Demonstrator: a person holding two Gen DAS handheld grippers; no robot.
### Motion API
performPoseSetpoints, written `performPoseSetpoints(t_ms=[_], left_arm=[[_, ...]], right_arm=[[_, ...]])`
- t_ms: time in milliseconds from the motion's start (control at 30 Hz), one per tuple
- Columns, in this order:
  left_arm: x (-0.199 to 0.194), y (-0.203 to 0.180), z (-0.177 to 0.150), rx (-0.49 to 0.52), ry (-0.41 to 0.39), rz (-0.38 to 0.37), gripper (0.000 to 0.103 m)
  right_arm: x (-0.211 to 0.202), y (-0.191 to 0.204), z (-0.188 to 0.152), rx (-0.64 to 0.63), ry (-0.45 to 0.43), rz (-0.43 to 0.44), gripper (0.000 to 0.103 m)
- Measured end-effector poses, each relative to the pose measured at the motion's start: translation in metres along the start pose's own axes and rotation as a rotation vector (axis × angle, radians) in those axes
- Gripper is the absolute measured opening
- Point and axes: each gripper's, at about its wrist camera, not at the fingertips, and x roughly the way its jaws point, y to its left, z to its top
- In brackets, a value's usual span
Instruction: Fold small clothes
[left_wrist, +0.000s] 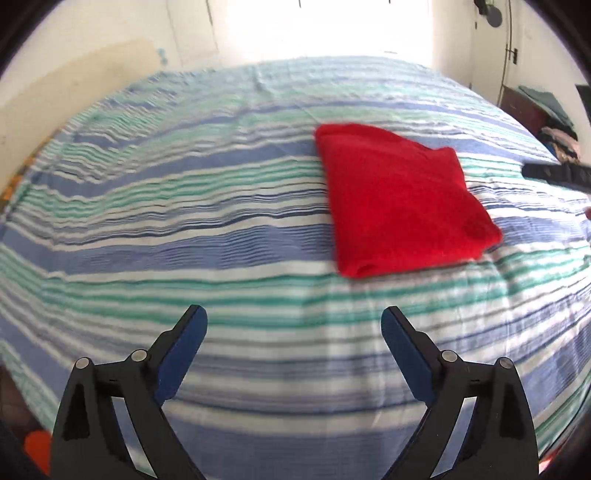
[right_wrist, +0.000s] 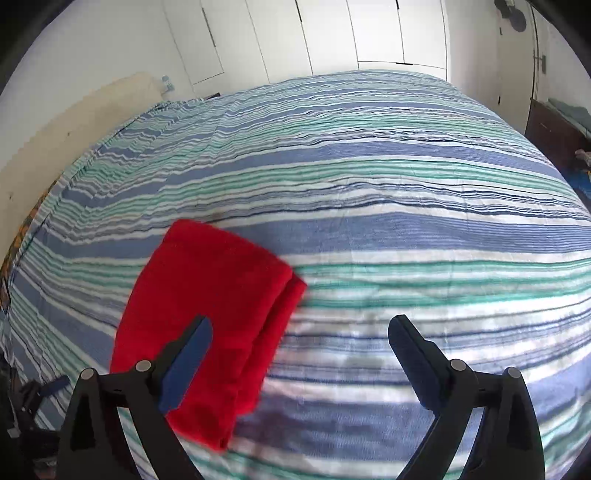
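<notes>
One bed (left_wrist: 184, 236) fills both views, covered by a striped sheet in blue, green and white, with white cupboard doors (right_wrist: 332, 33) behind it. On the sheet lies one red cloth (left_wrist: 399, 199), folded into a thick, rough rectangle with layered edges; in the left view it sits ahead and to the right of the fingers, in the right view (right_wrist: 207, 317) it lies low and left, partly behind that gripper's left finger. Left gripper (left_wrist: 293, 332): jaws spread wide, nothing between them, only sheet below. Right gripper (right_wrist: 299, 341): jaws also spread wide, empty; its left finger crosses over the cloth in the picture but I cannot tell whether it touches. The other gripper's dark tip (left_wrist: 554, 171) pokes in at the right edge of the left view. Handling, as a guess: the cloth looks soft, fuzzy, light and limp, not slippery, not fragile; it will sag and unfold if lifted by one layer. Best hold is probably on a corner or along the rolled near edge, pinching all layers together, one gripper per corner. The fold looks done or nearly so; the uneven far edge may want squaring.
</notes>
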Motion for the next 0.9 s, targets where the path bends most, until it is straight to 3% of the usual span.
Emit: performPoseSetpoints(t_ms=[100, 300, 400, 533, 733, 900], left_arm=[[-0.024, 0.006, -0.021, -0.001, 0.011, 0.042, 0.096], [-0.058, 0.014, -0.042, 0.019, 0.106, -0.064, 0.096], [-0.069, 0.011, -0.044, 0.019, 0.154, -0.07, 0.096], [-0.091, 0.021, -0.04, -0.041, 0.121, -0.059, 0.102], [-0.132, 0.035, -0.03, -0.118, 0.056, 0.002, 0.102], [-0.151, 0.036, -0.027, -0.12, 0.021, -0.018, 0.102]], right_arm=[[-0.036, 0.019, -0.05, -0.049, 0.037, -0.031, 0.099], [-0.105, 0.043, -0.135, 0.03, 0.104, -0.055, 0.099], [-0.134, 0.052, -0.162, 0.059, 0.113, -0.077, 0.099], [-0.167, 0.079, -0.171, -0.029, 0.096, -0.093, 0.099], [-0.21, 0.12, -0.161, -0.125, -0.007, -0.057, 0.103], [-0.221, 0.14, -0.16, -0.161, -0.036, -0.071, 0.102]])
